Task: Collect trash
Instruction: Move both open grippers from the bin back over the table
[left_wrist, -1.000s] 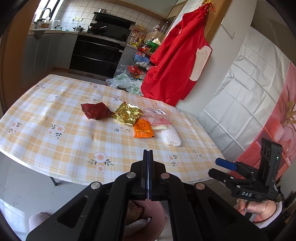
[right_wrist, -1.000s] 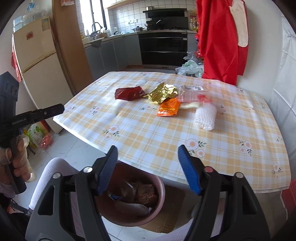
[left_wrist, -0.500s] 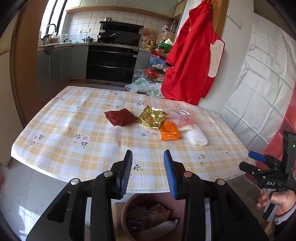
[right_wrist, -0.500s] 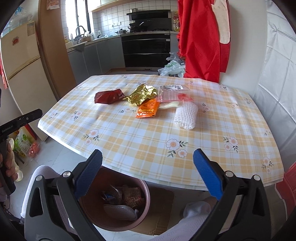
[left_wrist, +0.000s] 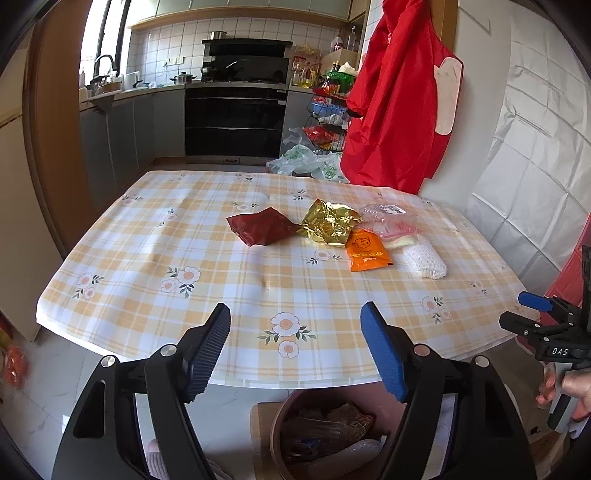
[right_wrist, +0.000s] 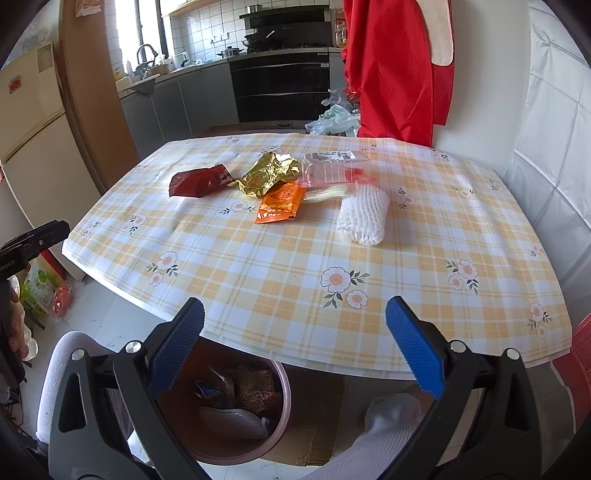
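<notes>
Wrappers (left_wrist: 327, 223) clustered at table's (left_wrist: 155, 258) twelve o'clock, awaiting collection. Left gripper (left_wrist: 295, 343) empty, jaws opening; right gripper (right_wrist: 295, 343) spread wide, empty. Bin (right_wrist: 284, 402) underneath, at six o'clock.

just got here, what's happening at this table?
A person holds a gripper in each hand at the near edge of the table. The left gripper is opening with nothing between its jaws; the right gripper is open and empty. Five bits of trash, including an orange packet, lie untouched. A bin underneath already holds some.
</notes>
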